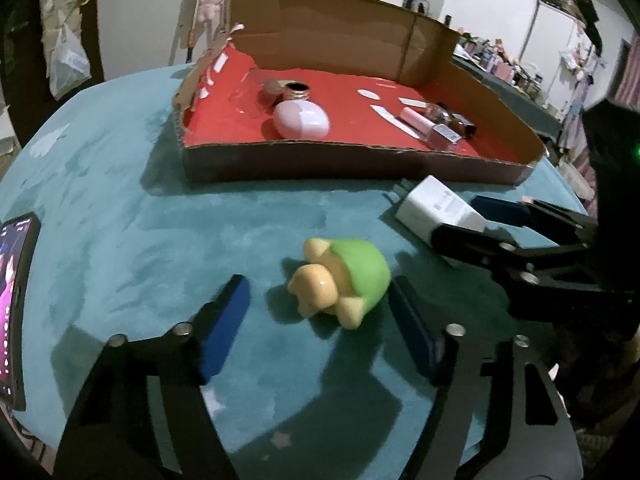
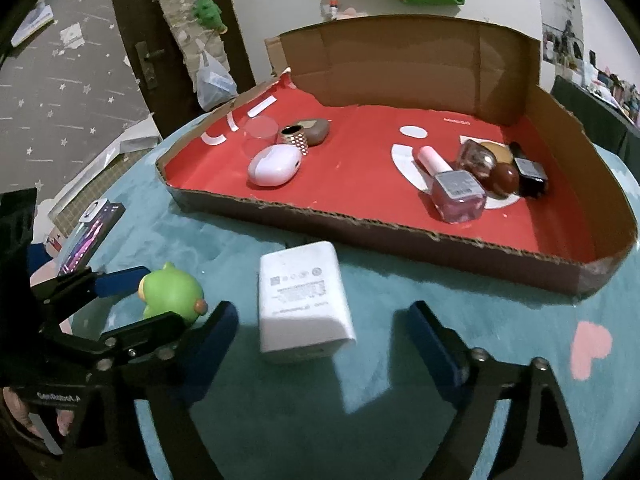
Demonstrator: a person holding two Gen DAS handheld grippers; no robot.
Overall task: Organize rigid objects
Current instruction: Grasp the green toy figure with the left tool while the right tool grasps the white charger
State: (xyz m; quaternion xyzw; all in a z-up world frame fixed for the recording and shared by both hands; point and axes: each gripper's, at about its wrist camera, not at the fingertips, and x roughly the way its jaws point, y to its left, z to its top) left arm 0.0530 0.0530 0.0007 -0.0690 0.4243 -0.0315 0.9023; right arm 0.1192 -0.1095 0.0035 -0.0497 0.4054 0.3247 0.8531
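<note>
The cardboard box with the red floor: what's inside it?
In the cardboard box: a pale pink egg-shaped case, a studded cup, a brown stone, a clear lid, a nail polish bottle and small dark bottles partly hiding each other.

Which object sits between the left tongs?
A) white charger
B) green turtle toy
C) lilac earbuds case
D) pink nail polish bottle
B: the green turtle toy lies on the teal table between the blue pads of the left tongs, with a gap showing on its left side; the white charger lies between the right tongs.
</note>
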